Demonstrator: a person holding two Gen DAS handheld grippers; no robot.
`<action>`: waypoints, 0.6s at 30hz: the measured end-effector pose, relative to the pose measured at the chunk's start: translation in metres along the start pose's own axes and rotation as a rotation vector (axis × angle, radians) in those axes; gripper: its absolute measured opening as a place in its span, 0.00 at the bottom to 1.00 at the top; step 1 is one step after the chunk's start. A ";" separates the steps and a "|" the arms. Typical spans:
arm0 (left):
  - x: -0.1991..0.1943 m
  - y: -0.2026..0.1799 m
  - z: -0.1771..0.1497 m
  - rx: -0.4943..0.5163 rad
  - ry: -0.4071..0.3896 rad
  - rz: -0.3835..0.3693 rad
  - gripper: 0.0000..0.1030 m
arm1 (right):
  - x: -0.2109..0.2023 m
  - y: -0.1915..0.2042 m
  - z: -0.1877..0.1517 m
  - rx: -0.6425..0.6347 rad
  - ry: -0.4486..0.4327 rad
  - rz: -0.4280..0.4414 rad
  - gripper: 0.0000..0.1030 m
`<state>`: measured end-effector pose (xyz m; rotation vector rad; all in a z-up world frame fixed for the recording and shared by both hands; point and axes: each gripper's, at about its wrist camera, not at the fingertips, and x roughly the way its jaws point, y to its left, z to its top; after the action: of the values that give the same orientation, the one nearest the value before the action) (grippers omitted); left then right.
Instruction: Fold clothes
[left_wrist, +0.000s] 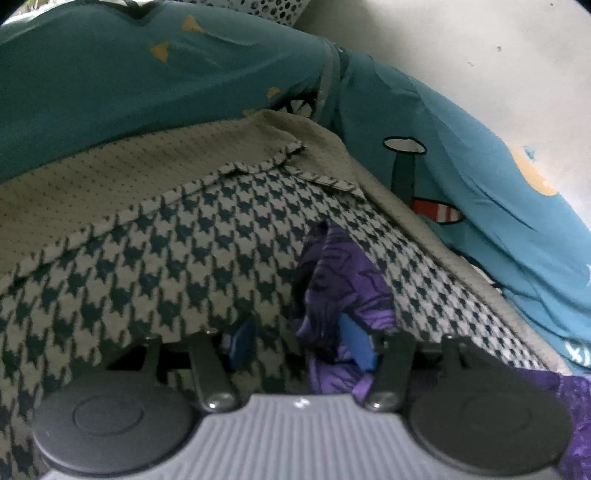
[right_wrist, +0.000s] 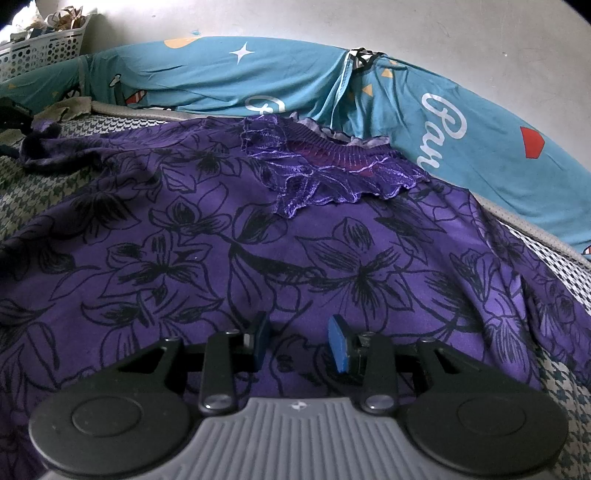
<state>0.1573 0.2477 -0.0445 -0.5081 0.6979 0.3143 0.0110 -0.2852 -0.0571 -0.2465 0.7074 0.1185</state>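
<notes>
A purple top with black flower outlines (right_wrist: 258, 251) lies spread on a houndstooth-patterned cover (right_wrist: 33, 192), its ruffled velvet collar (right_wrist: 325, 173) at the far side. My right gripper (right_wrist: 301, 343) hovers open just above the middle of the top, holding nothing. In the left wrist view, a bunched purple sleeve (left_wrist: 332, 284) of the top lies on the houndstooth cover (left_wrist: 147, 266). My left gripper (left_wrist: 301, 343) is open, with the sleeve against its right blue pad (left_wrist: 356, 345).
Teal bedding with cartoon prints (right_wrist: 280, 85) is heaped behind the top along a white wall (right_wrist: 443, 33); it also shows in the left wrist view (left_wrist: 110, 85). A white perforated basket (right_wrist: 40, 48) stands at far left. The cover's edge is folded back (left_wrist: 266, 162).
</notes>
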 end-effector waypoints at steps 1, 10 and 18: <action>-0.001 0.000 0.000 -0.011 0.006 -0.012 0.50 | 0.000 0.000 0.000 0.001 0.000 0.000 0.34; -0.003 0.005 0.003 -0.091 0.017 -0.064 0.34 | 0.000 0.000 0.001 -0.006 -0.002 -0.002 0.34; -0.007 0.009 0.005 -0.127 -0.003 -0.075 0.16 | -0.001 0.000 0.000 -0.009 -0.003 -0.004 0.34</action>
<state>0.1505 0.2571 -0.0398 -0.6530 0.6574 0.2903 0.0105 -0.2849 -0.0568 -0.2563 0.7030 0.1183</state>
